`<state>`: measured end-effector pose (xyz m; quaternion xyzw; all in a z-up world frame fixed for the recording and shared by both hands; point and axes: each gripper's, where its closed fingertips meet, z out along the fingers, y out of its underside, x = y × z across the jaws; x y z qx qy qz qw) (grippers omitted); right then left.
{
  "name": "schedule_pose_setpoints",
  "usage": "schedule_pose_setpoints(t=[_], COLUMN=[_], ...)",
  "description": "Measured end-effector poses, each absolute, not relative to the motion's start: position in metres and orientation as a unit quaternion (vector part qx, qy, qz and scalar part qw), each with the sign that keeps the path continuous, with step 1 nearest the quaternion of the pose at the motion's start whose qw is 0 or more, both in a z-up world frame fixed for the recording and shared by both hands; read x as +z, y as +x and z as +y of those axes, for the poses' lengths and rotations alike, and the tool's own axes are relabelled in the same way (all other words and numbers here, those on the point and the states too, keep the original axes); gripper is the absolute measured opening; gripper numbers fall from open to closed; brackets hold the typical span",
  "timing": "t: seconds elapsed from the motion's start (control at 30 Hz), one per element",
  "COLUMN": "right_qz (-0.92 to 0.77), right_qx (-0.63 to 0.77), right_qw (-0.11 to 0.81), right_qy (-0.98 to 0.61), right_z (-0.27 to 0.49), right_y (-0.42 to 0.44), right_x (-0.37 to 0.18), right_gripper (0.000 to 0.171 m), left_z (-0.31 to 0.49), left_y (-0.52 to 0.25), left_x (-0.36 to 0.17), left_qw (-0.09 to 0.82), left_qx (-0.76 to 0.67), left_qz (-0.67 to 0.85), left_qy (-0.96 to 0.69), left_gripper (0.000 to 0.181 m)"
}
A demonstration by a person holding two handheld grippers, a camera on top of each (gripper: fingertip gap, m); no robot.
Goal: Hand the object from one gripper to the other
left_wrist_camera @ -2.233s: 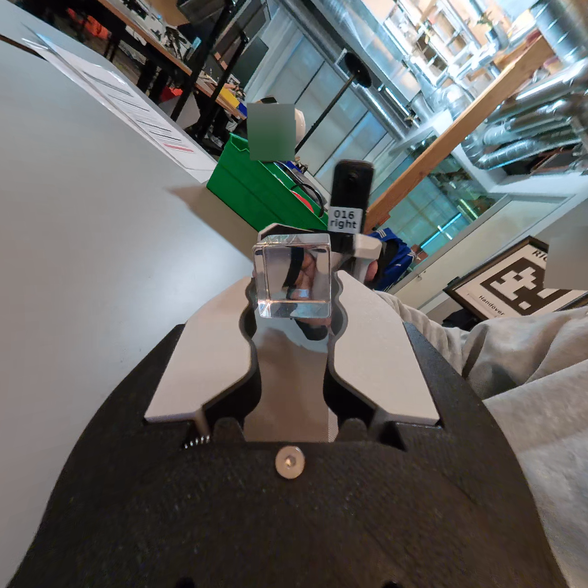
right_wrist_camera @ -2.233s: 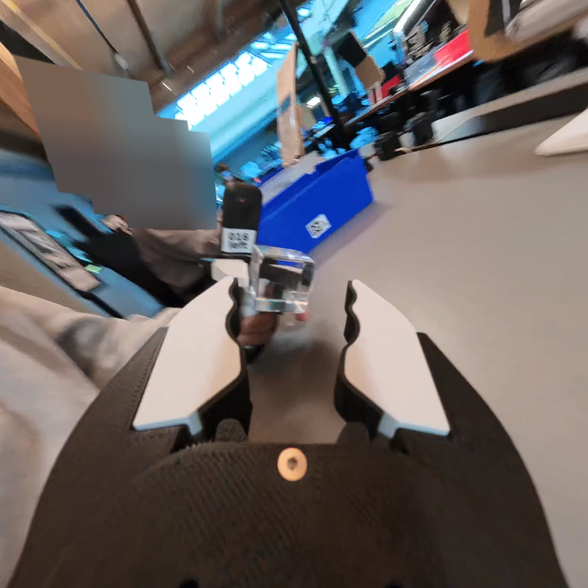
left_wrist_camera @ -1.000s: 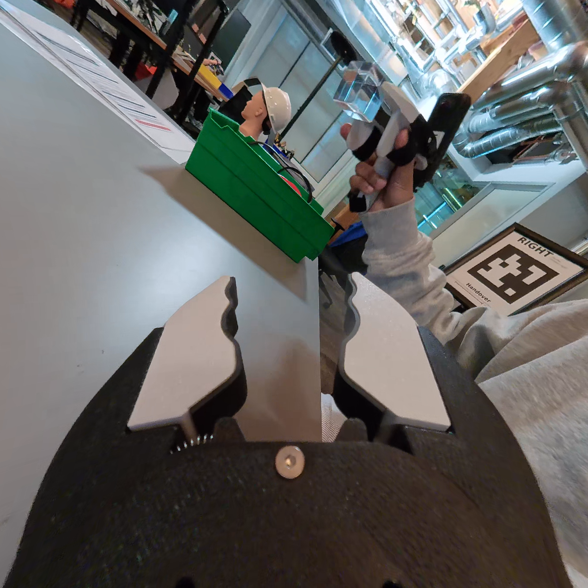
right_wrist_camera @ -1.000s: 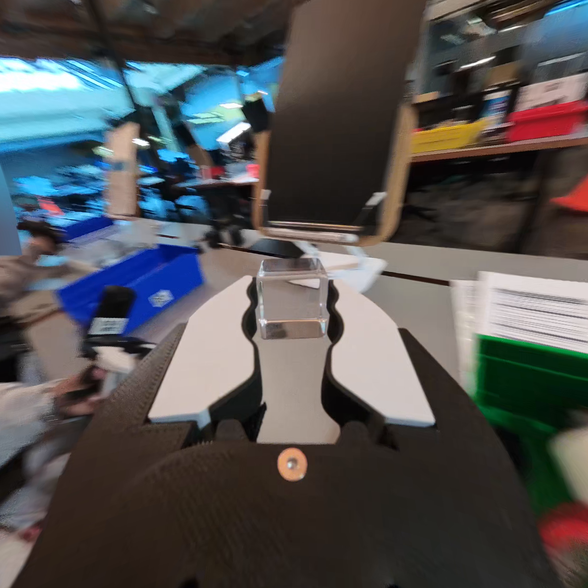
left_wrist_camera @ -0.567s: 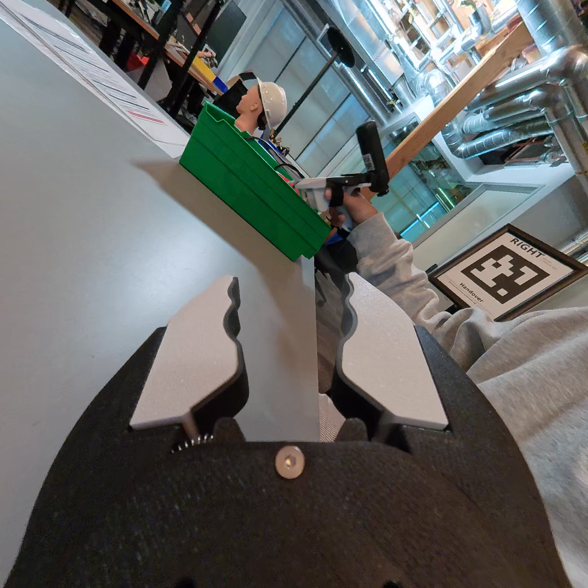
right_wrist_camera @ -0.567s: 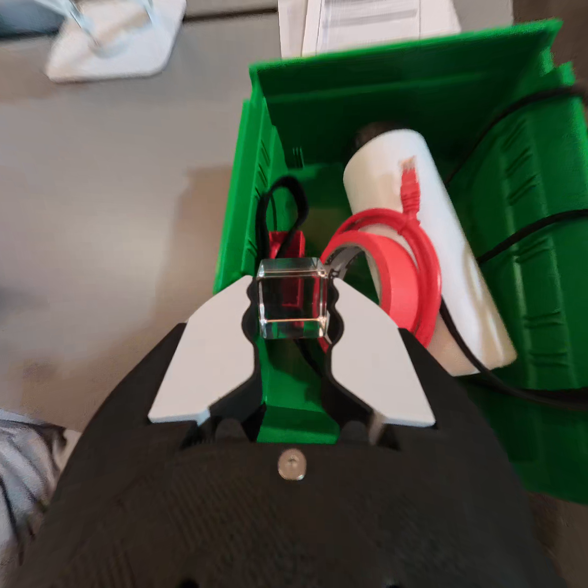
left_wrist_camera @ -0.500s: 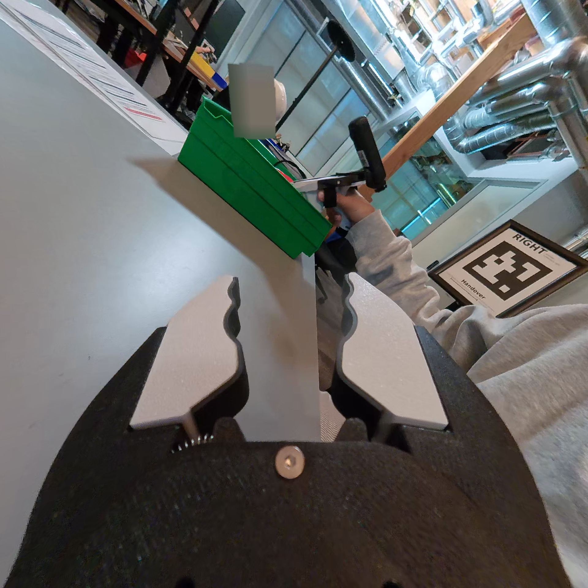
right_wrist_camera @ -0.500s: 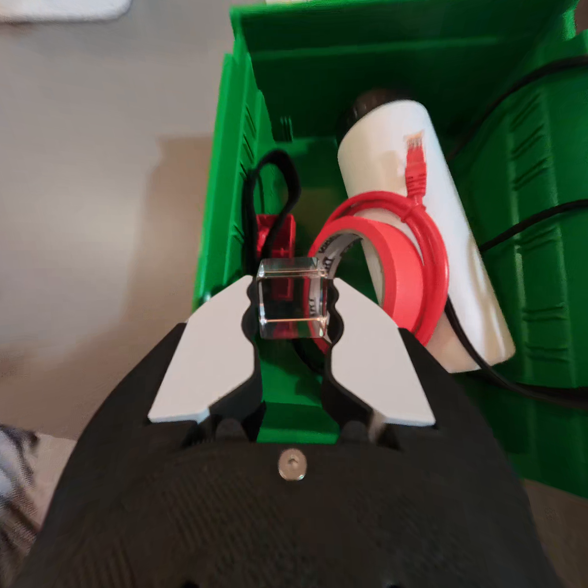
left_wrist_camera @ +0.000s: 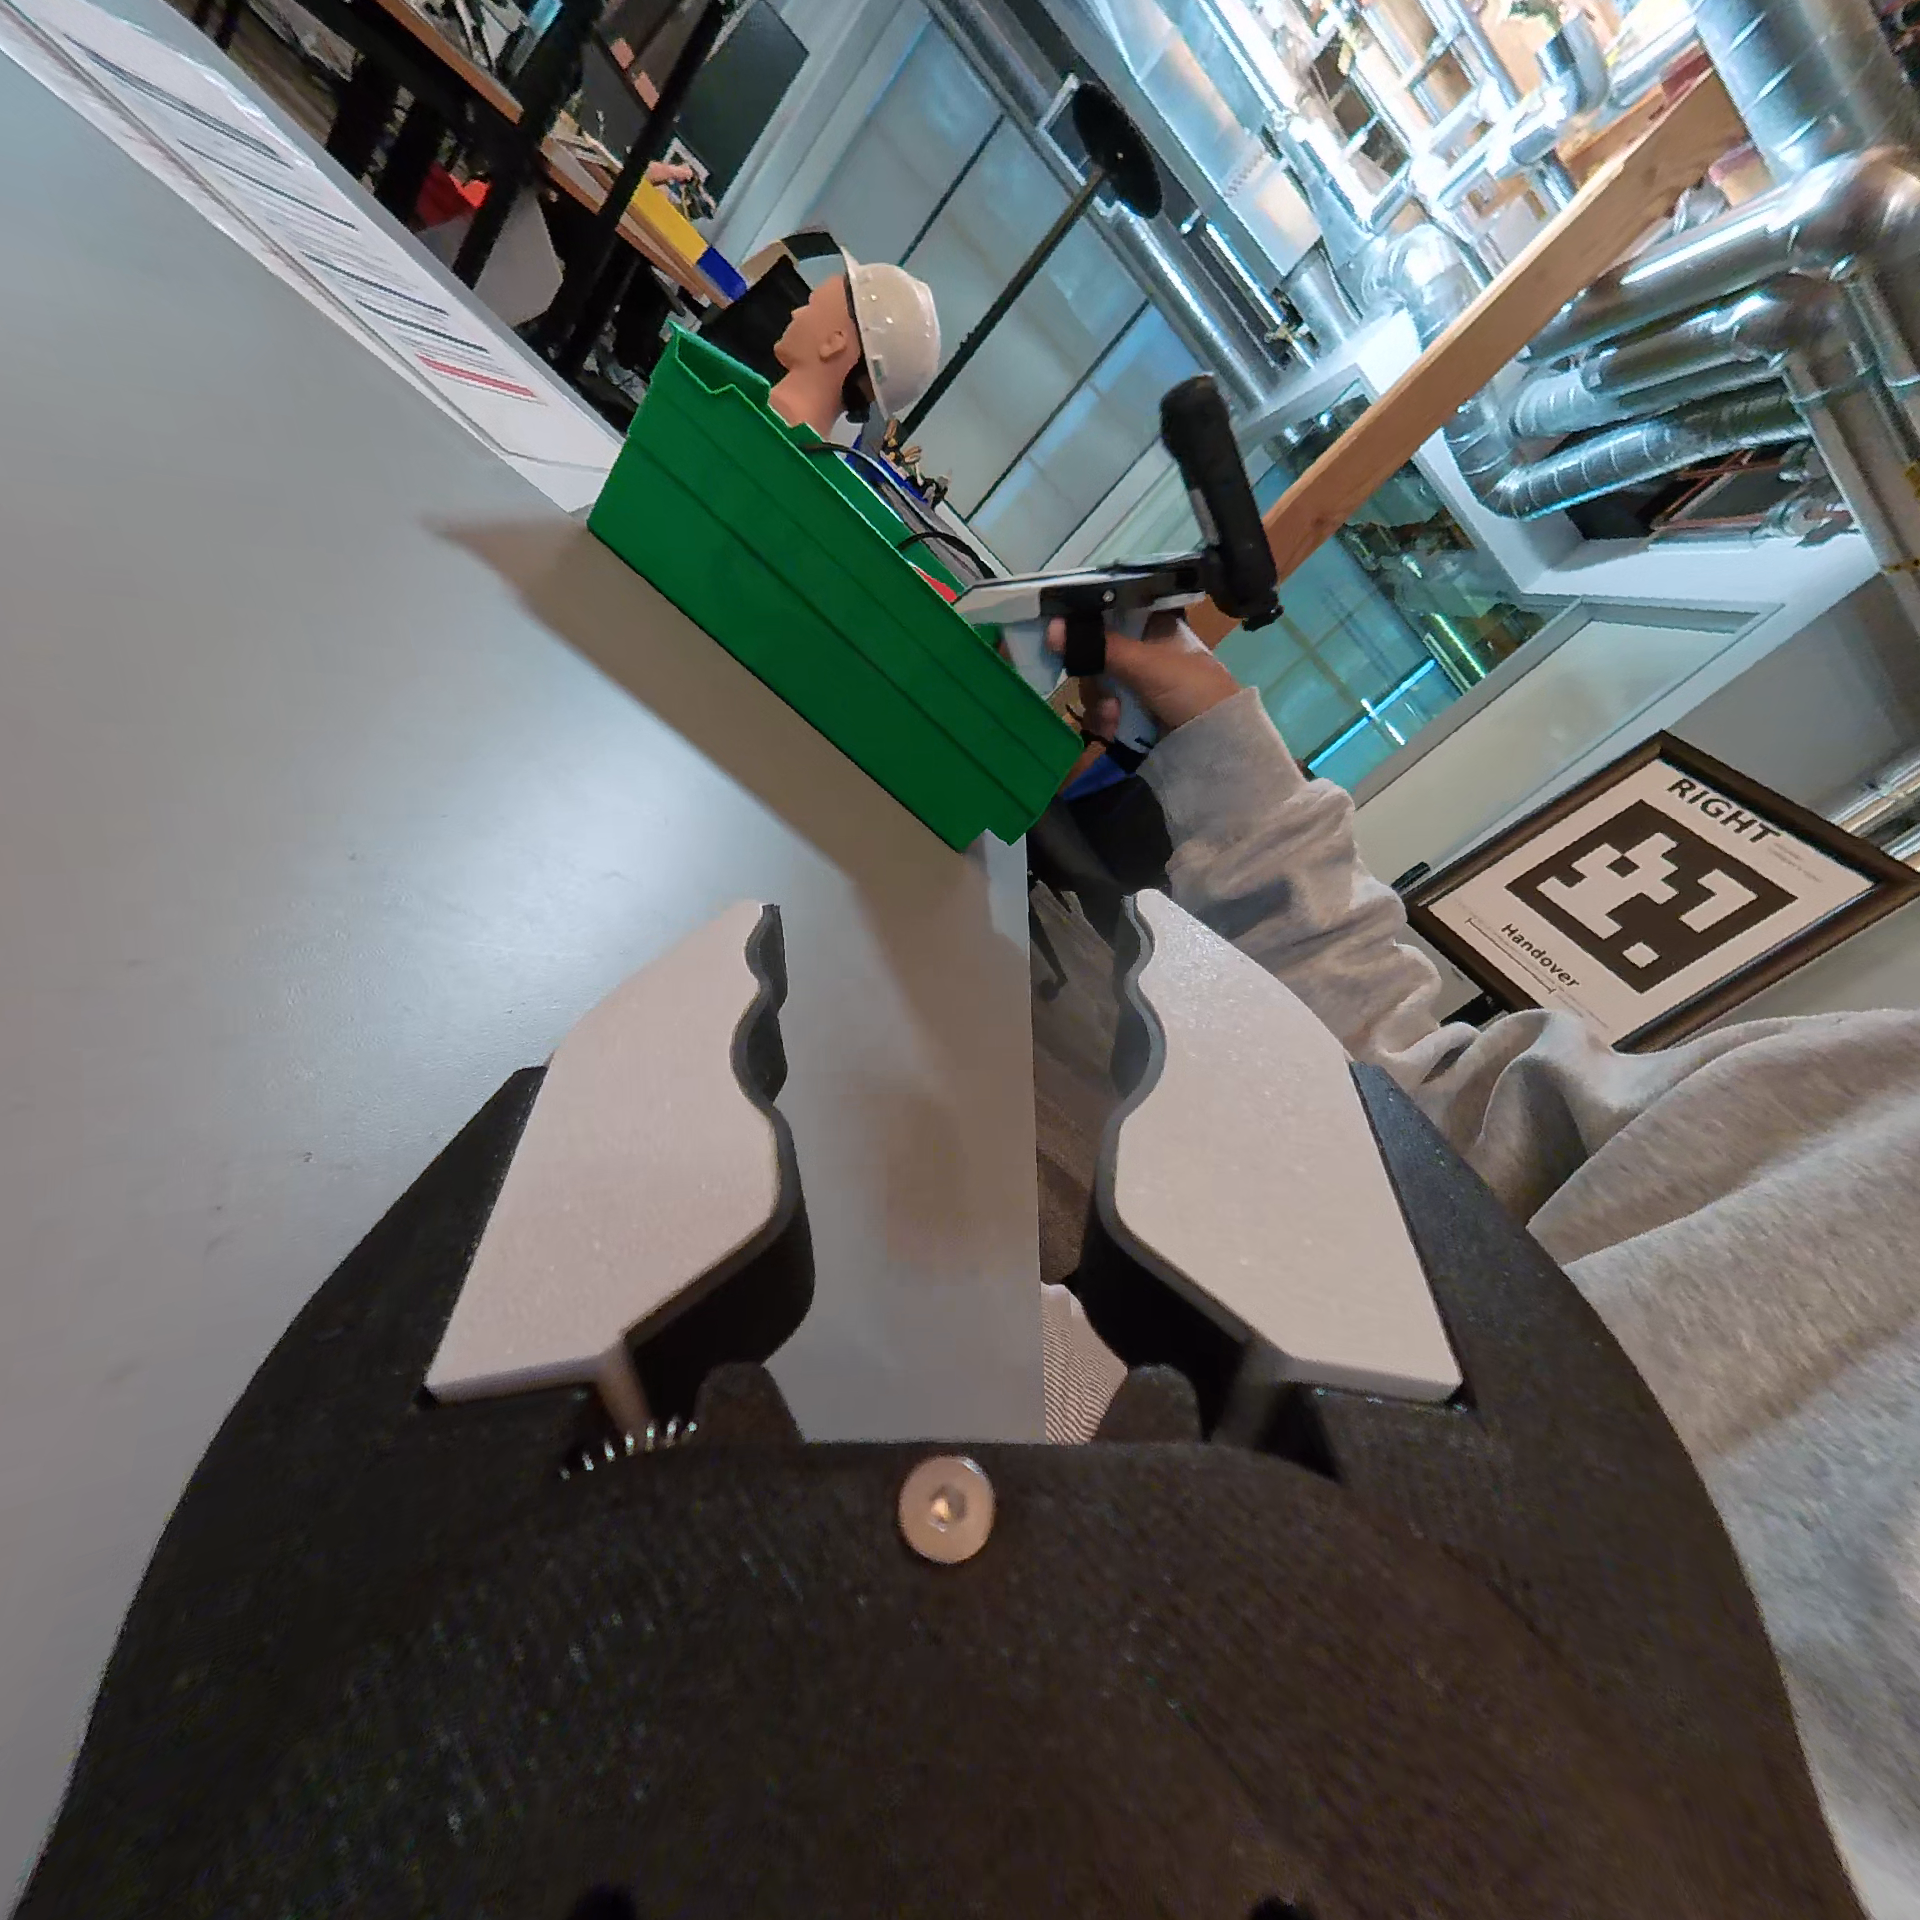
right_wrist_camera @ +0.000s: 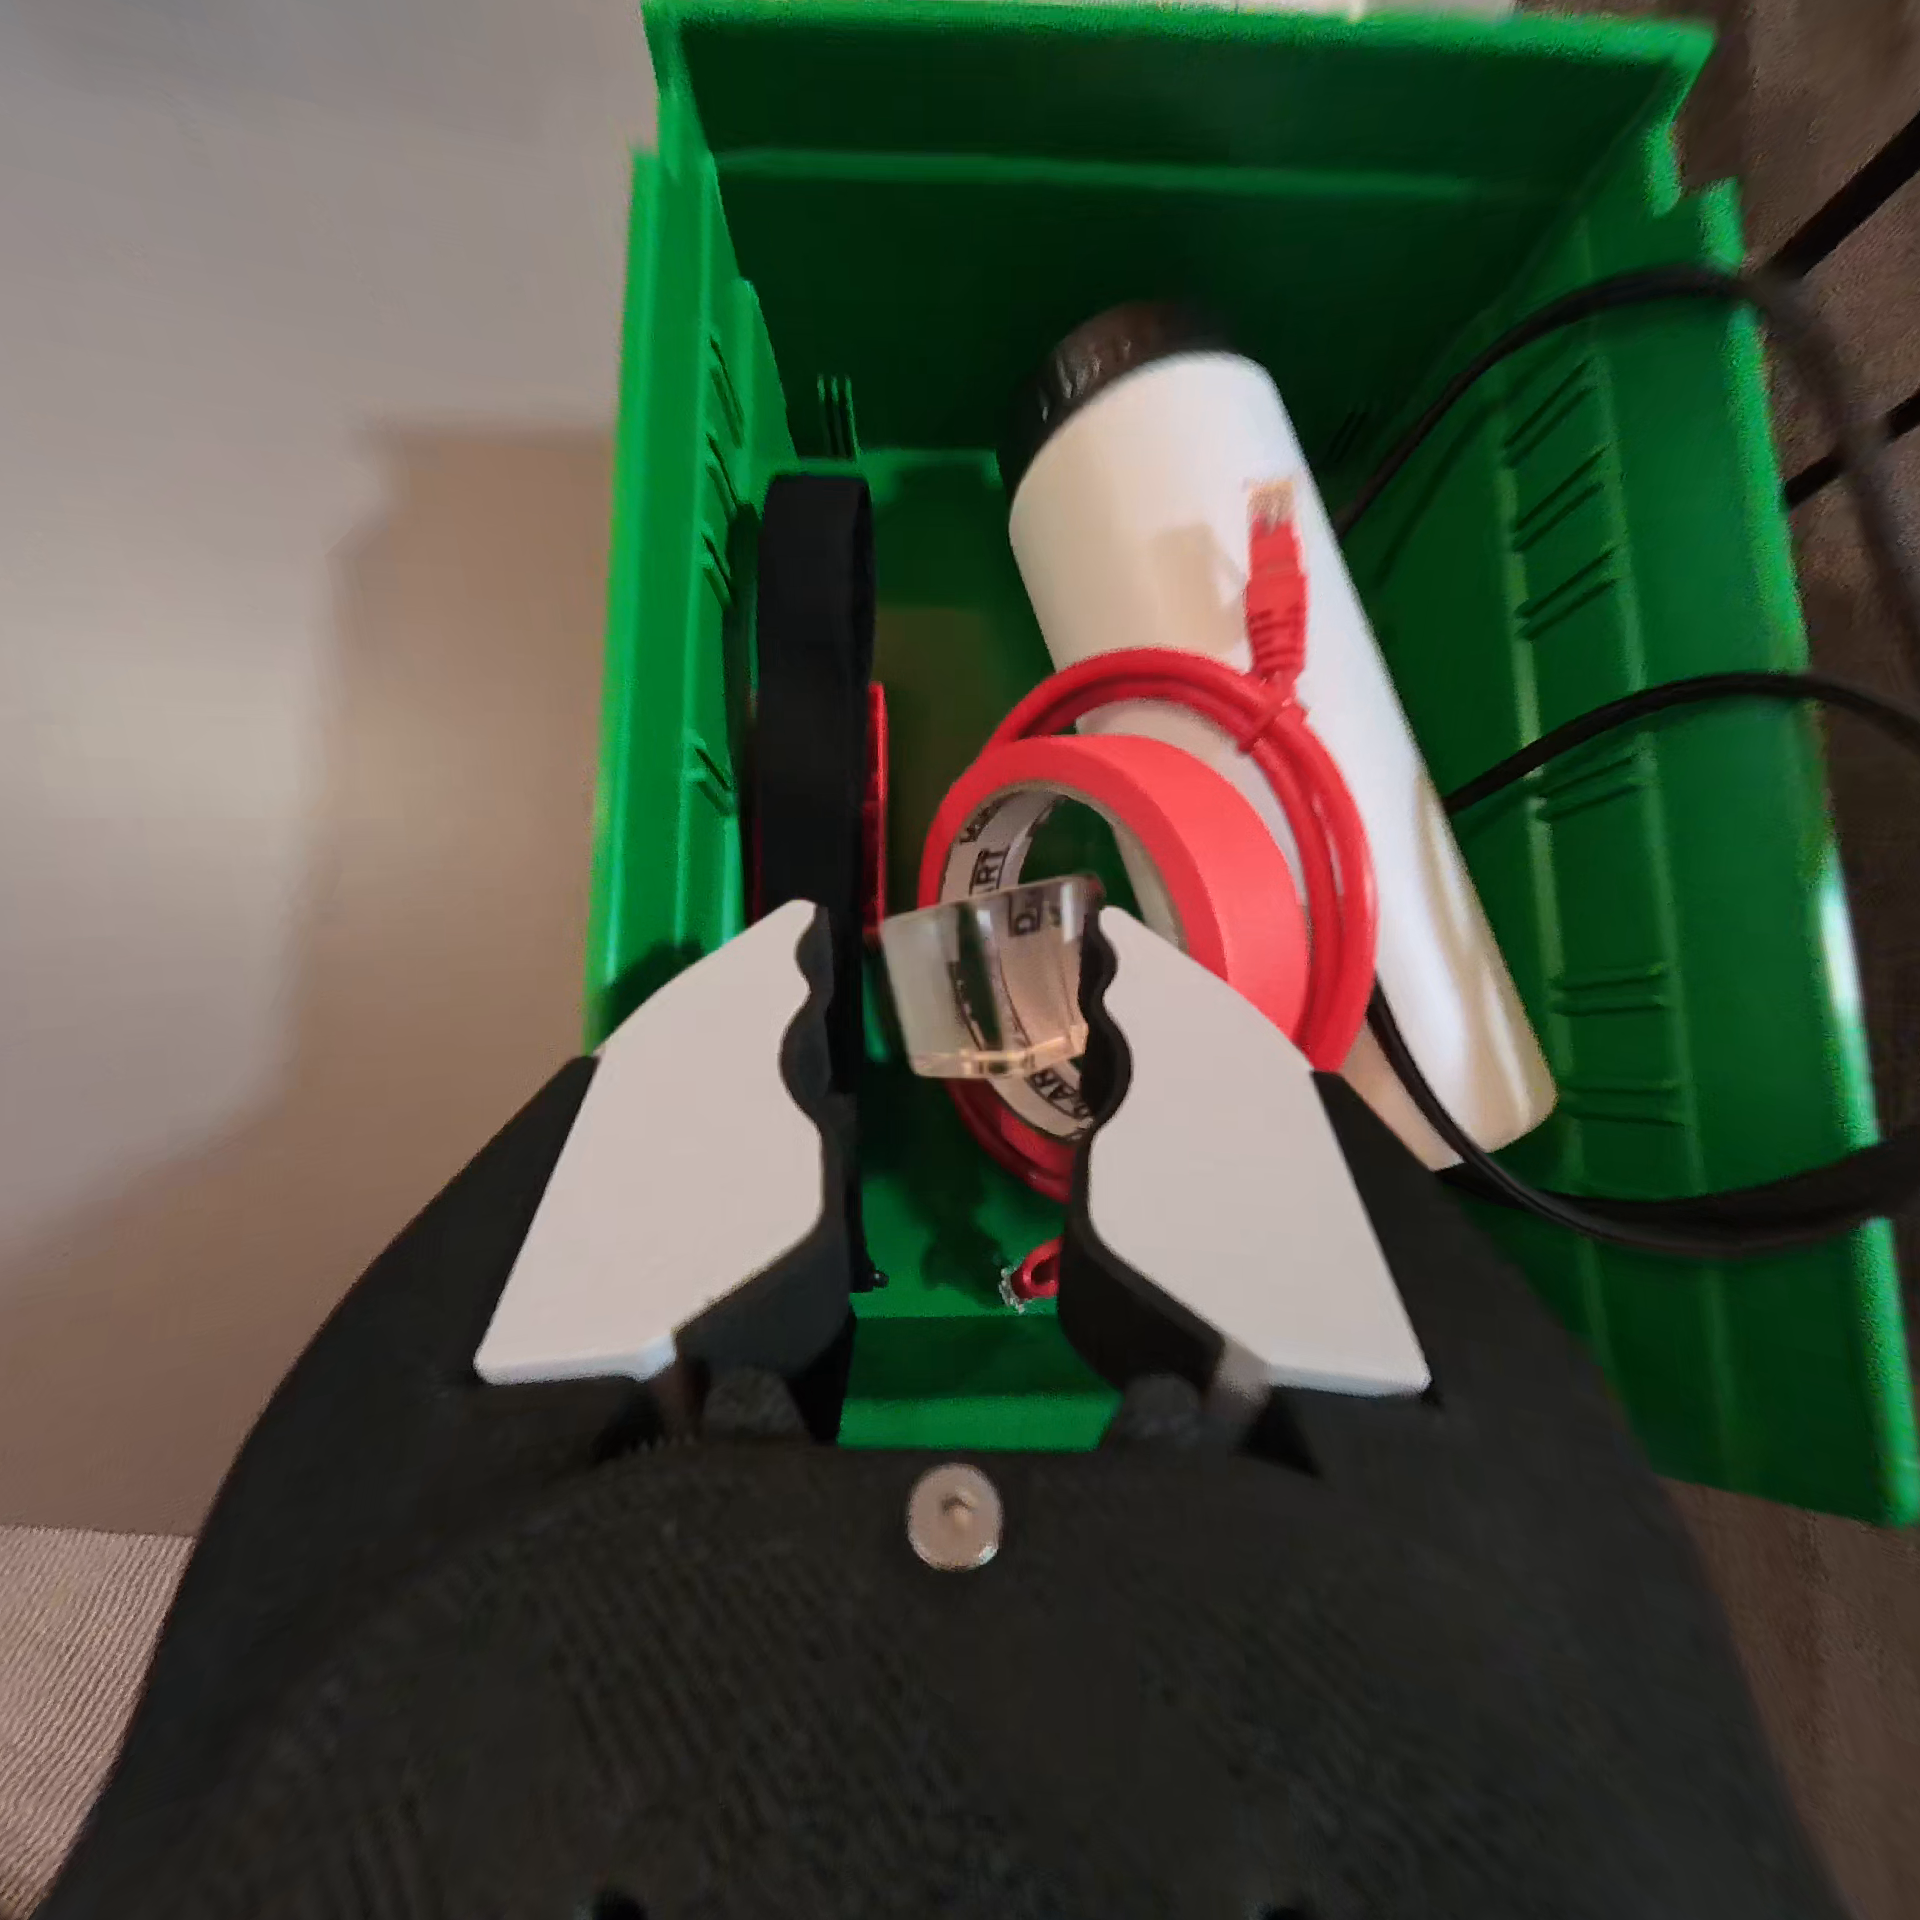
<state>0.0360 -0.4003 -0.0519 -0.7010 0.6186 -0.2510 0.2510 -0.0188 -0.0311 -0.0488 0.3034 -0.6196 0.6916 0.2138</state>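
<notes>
The right tongs [right_wrist_camera: 951, 997] have spread since half a second ago; the clear cube [right_wrist_camera: 987, 971] now sits tilted between them, above the green bin [right_wrist_camera: 1621, 727] at the worktop [left_wrist_camera: 260, 727] edge. The left tongs [left_wrist_camera: 951, 1013] stand apart, empty.

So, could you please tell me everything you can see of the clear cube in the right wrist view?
The clear cube looks like glass or acrylic, see-through with glinting edges and a motion-blurred outline. It sits tilted between the open fingers of the right gripper, near the right finger and apart from the left one; whether it still touches the right finger is unclear. It is over the inside of the green bin, with the red tape roll showing through and behind it.
</notes>
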Motion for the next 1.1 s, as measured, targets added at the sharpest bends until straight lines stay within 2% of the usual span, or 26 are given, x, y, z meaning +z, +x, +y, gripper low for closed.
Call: schedule_pose_setpoints(t=[0.03, 0.23, 0.37, 0.47, 0.57, 0.67, 0.83, 0.97, 1.1], right_qz=[0.613, 0.533, 0.442, 0.379, 0.329, 0.317, 0.25, 0.175, 0.173], right_qx=[-0.267, -0.364, -0.363, -0.319, -0.242, -0.137, -0.139, -0.159, -0.122], right_qw=[0.256, 0.317, 0.409, 0.49, 0.57, 0.602, 0.501, 0.499, 0.526], right_qy=[-0.698, -0.695, -0.711, -0.718, -0.713, -0.72, -0.817, -0.834, -0.824], right_z=[-0.399, -0.357, -0.283, -0.216, -0.145, -0.081, -0.011, 0.022, 0.038], right_y=[0.037, 0.041, 0.038, 0.038, 0.042, 0.044, 0.041, 0.039, 0.045], right_x=[-0.042, 0.033, 0.071, 0.076, 0.058, 0.01, -0.08, -0.086, -0.087], right_gripper=[0.048, 0.044, 0.04, 0.041, 0.042, 0.042, 0.039, 0.033, 0.032], left_z=[-0.031, -0.033, -0.032, -0.03, -0.023, -0.011, 0.016, 0.043, 0.076], left_y=[-0.019, -0.019, -0.019, -0.021, -0.024, -0.026, -0.029, -0.029, -0.028], left_x=[-0.049, -0.05, -0.05, -0.052, -0.054, -0.054, -0.057, -0.055, -0.043], left_qw=[0.214, 0.213, 0.21, 0.203, 0.188, 0.172, 0.149, 0.12, 0.088], left_qx=[0.691, 0.69, 0.689, 0.687, 0.685, 0.687, 0.69, 0.698, 0.71], left_qz=[-0.62, -0.622, -0.623, -0.628, -0.633, -0.63, -0.619, -0.601, -0.587], left_qy=[0.303, 0.303, 0.303, 0.304, 0.308, 0.318, 0.344, 0.37, 0.379], left_gripper=[0.061, 0.061, 0.061, 0.061, 0.061, 0.062, 0.064, 0.064, 0.06])
